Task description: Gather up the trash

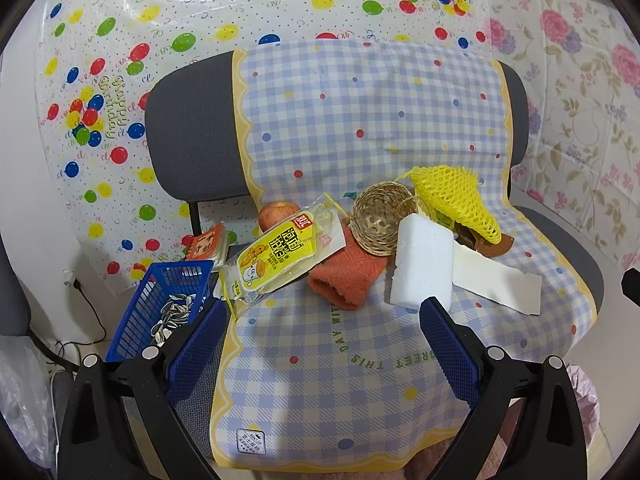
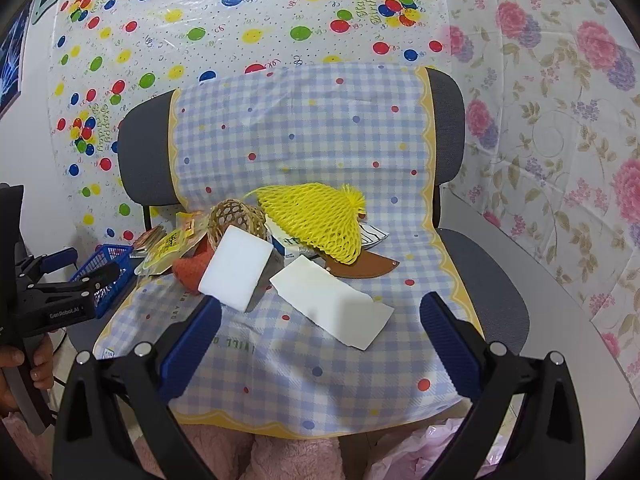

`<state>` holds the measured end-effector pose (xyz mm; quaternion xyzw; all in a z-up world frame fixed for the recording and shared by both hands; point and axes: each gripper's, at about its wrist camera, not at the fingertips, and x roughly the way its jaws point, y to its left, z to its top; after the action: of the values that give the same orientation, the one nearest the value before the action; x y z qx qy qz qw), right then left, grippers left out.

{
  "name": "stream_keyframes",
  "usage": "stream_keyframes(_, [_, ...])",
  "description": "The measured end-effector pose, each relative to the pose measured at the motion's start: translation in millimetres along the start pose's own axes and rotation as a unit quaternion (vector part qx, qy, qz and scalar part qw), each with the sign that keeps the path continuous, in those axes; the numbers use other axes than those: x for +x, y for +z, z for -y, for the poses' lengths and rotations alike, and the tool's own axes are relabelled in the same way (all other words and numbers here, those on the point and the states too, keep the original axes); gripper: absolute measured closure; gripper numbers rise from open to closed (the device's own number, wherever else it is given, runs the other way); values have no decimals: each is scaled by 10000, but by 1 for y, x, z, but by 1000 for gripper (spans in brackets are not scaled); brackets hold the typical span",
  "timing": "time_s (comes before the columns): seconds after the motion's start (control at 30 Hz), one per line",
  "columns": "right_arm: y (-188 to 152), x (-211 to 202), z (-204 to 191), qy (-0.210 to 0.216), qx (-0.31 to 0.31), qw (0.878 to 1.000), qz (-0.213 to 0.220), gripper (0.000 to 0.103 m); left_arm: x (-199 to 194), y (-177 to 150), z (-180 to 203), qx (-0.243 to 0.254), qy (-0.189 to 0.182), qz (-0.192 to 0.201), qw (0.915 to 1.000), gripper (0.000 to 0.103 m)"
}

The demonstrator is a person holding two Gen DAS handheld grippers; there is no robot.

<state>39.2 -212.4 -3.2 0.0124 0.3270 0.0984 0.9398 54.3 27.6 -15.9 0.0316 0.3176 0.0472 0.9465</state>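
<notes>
Both tongs, left (image 1: 324, 336) and right (image 2: 320, 332), are wide apart and hold nothing. On the chair seat (image 2: 492, 280), a flat white card (image 2: 332, 304) lies pointing far-left to near-right, beside the white foam block (image 2: 236, 268).

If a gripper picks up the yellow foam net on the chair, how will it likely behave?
The yellow foam net looks like open mesh, so it is probably very light and squashy under closing fingers. It drapes over a carton, so it likely flops rather than holding shape, and may snag what lies beneath.
</notes>
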Motion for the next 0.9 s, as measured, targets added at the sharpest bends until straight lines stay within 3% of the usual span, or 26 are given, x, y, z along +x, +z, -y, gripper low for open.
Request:
stream_keyframes(0.33, [2,10,-4,33,-87,9999,-57,6,4,2,-3,-21,-2,-48,10000,8])
stream_keyframes(0.57, [6,28,-5,40,-94,9999,18,6,20,3,-36,-314,17,-123,9994,8])
stream_keyframes(0.9, [16,72,0,192,15,9997,164,6,88,-3,-60,-219,313,-525,9979,9])
